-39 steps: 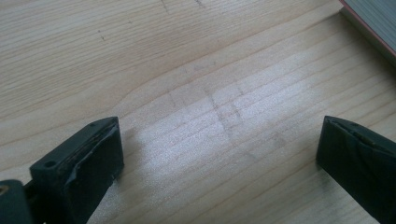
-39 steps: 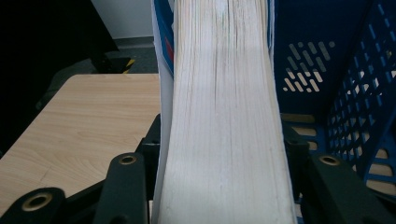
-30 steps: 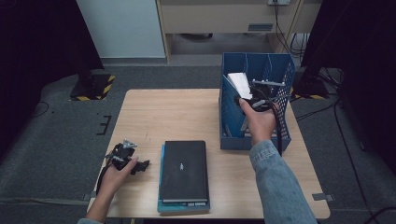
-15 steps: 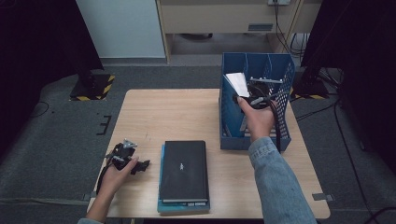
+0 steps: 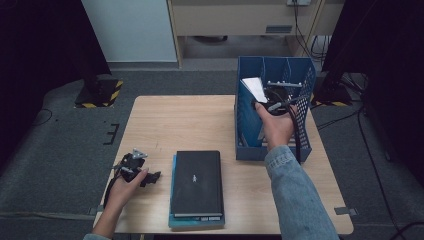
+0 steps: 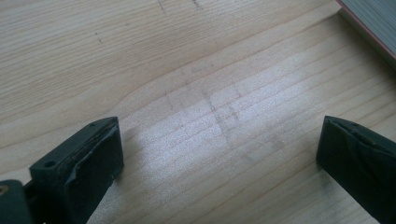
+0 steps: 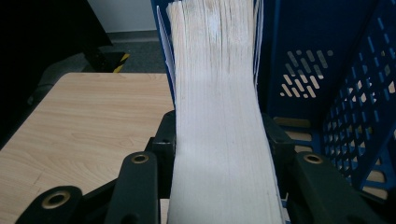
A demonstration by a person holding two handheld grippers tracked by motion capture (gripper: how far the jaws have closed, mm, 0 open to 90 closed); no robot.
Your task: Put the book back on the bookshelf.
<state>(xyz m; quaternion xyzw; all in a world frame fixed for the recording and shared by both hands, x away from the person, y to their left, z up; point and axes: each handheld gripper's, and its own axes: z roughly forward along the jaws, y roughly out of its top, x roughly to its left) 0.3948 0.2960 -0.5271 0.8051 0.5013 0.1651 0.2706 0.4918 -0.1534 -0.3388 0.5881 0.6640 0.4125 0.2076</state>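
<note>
matt wood table (image 6: 196, 93), perforated plastic rack (image 5: 305, 85)

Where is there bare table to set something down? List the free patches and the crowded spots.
Free: the wide stretch of table between its far edge, the blue file rack and the stacked books. Also the strip between those books and the rack's front. Crowded: the rack, where the right gripper clamps a book, and the near left corner by the left gripper.
</note>
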